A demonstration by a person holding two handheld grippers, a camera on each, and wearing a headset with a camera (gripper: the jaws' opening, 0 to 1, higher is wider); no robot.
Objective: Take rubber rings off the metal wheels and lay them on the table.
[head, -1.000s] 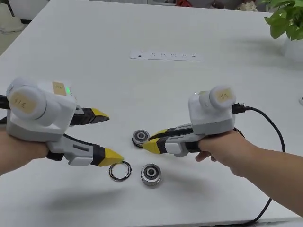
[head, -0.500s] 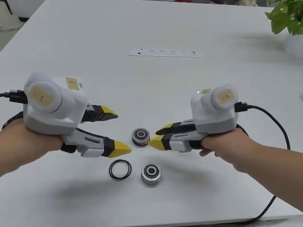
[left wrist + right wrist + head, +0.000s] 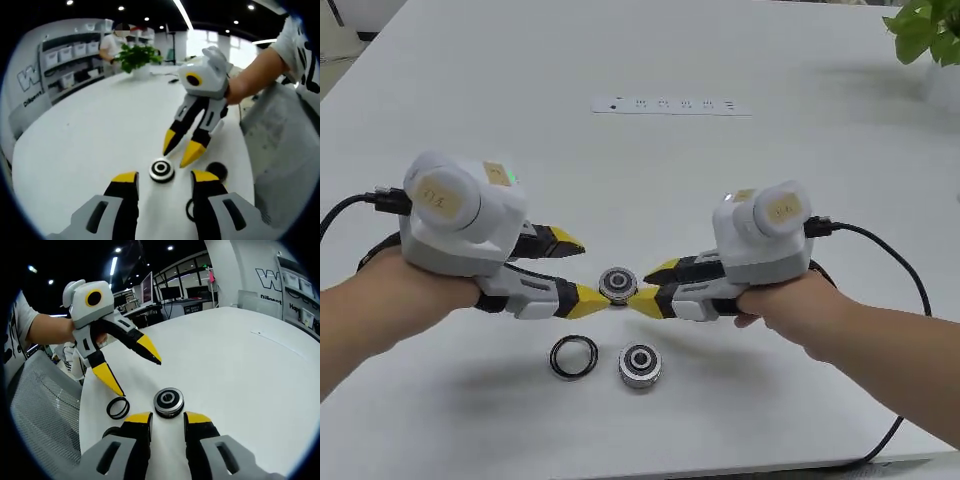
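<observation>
Fingers (image 3: pixel 585 300): left gripper (image 3: pixel 591 271) wide, right gripper (image 3: pixel 645 288) narrowly parted, both empty | wheel (image 3: pixel 617 284) on table (image 3: pixel 770 150) between tips, ring (image 3: pixel 156 403) seemingly on | pin wheel one side, peel ring slowly, don't flick it

White table (image 3: pixel 620 60), power strip (image 3: pixel 670 105), potted plant (image 3: pixel 925 35), shelves of bins (image 3: pixel 72 57), ceiling spotlights (image 3: pixel 121 8), mesh chair (image 3: pixel 40 405)

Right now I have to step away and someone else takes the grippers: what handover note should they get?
Left gripper: open, holding nothing.
Right gripper: open, holding nothing.
Their tips flank the far wheel, which wears its dark ring.
Done: one loose ring lies on the table, beside the near wheel, which looks bare.
To do: strip the far wheel's ring and lay it down.
</observation>
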